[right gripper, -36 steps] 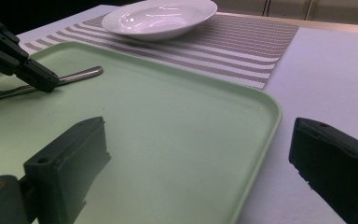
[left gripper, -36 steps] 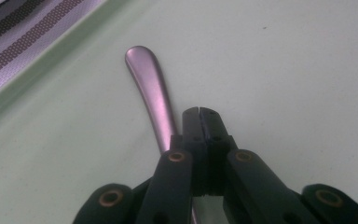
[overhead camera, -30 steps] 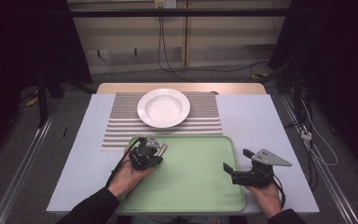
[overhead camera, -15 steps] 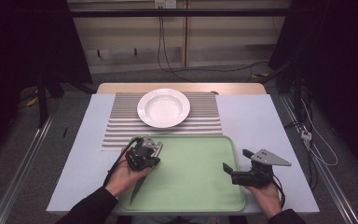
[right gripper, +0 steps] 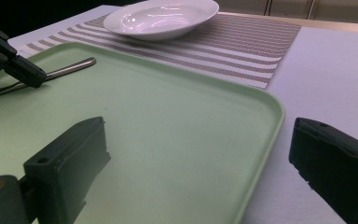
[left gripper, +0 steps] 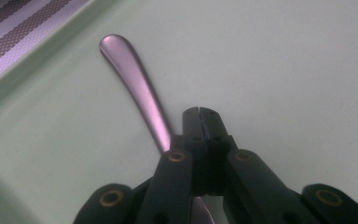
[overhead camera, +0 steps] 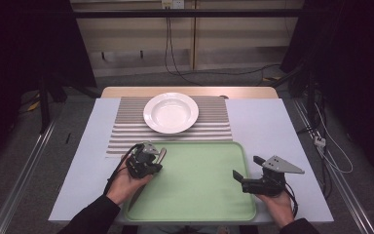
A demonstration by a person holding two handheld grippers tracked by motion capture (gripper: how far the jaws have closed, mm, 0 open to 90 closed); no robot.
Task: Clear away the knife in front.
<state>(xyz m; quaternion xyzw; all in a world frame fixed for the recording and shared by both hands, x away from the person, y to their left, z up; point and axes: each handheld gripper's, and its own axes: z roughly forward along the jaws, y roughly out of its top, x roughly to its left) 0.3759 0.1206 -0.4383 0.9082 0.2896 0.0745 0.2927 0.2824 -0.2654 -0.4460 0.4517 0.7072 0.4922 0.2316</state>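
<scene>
Since a second ago my left gripper [overhead camera: 152,161] is barely shifting: it is drifting slightly back toward the near-left corner of the green tray [overhead camera: 199,195], jaws staying pressed together. My right gripper [overhead camera: 246,168] is keeping its place over the tray's right edge.

The left jaws are closing on the metal utensil [left gripper: 137,88] partway along its handle; in the left gripper view the pads are meeting tight with the handle pinched at their left side. Whether it is a spoon or a fork I cannot tell, the working end is hidden under the gripper.

The utensil's long axis is running ahead of the left jaws and slanting to their left, rounded handle tip pointing away toward the tray's rim and the striped placemat [overhead camera: 126,131]. It is sitting low over the tray floor.

The right jaws are standing wide apart, gripping nothing. The white bowl [overhead camera: 170,113] is resting on the placemat, well beyond both grippers.
</scene>
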